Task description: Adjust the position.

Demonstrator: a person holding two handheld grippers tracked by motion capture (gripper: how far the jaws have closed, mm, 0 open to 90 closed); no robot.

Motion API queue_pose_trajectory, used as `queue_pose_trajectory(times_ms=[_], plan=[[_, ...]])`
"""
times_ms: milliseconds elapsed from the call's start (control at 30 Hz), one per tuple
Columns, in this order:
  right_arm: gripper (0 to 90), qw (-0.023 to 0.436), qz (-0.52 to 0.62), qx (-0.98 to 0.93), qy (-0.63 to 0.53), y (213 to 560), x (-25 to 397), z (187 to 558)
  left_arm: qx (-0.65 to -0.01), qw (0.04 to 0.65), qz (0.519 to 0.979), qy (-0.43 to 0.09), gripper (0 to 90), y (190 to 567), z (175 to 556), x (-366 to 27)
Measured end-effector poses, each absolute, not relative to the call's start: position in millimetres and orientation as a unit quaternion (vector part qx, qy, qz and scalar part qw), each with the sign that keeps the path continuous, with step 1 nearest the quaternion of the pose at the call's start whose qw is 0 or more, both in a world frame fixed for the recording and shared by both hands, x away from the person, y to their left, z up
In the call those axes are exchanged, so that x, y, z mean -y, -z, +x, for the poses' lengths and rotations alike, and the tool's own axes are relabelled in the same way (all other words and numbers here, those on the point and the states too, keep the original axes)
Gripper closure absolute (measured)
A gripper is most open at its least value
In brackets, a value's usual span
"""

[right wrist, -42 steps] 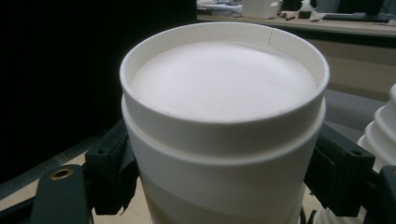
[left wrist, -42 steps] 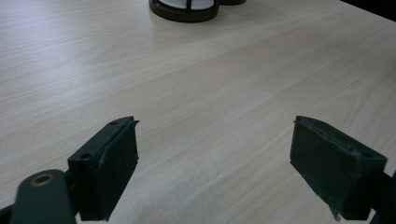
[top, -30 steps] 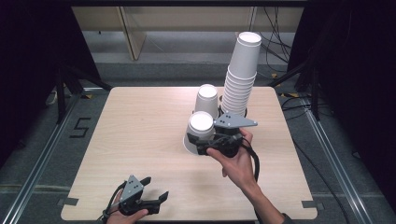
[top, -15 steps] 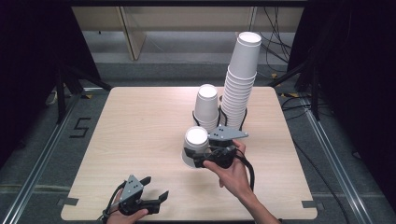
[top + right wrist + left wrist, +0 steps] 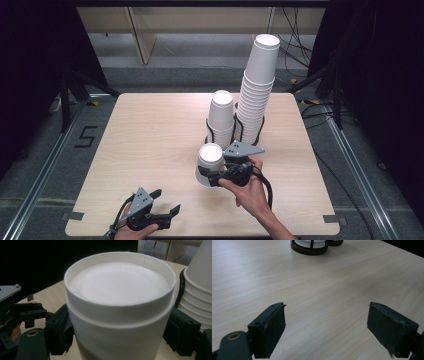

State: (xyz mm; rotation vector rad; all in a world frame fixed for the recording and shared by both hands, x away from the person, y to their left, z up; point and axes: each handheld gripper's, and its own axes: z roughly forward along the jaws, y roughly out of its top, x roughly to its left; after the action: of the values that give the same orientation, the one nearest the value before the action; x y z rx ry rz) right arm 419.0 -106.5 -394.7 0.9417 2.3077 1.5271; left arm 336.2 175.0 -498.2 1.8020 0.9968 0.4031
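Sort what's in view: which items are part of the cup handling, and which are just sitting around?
In the job:
- upside-down paper cups, two nested, clamped by the right gripper
- short cup stack in its black holder
- tall cup stack in its black holder
- left gripper, open, idle near the table's front edge

Lying about:
- floor cables
- wooden shelving behind the table

This looks like a lab or recording studio set up for testing, not a home. A bare wooden table (image 5: pixel 150 135) stands alone on a grey floor, with black curtains (image 5: pixel 40 60) hanging at 9 and 3 o'clock. Cables (image 5: pixel 300 45) trail over the floor at 1 o'clock, and black stand legs (image 5: pixel 75 85) splay out at 10 o'clock. A taped "5" (image 5: pixel 86 136) marks the floor at 9 o'clock.
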Motion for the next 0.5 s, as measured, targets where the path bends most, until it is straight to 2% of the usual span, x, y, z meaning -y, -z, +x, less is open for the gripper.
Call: queue_pose_trajectory(times_ms=[233,300,500], plan=[[21.5,0.114,0.307,-0.793,-0.514,398.3,103.1,416.8,-0.412,0.51,0.737,-0.165,14.5,497.4,336.7,-174.1],[21.6,0.102,0.306,-0.793,-0.517,399.6,101.3,416.4,-0.412,0.507,0.738,-0.167,14.5,496.4,336.4,-173.7],[21.6,0.101,0.298,-0.794,-0.52,402.6,93.3,414.3,-0.387,0.534,0.73,-0.18,14.5,494.9,339.4,-165.5]])
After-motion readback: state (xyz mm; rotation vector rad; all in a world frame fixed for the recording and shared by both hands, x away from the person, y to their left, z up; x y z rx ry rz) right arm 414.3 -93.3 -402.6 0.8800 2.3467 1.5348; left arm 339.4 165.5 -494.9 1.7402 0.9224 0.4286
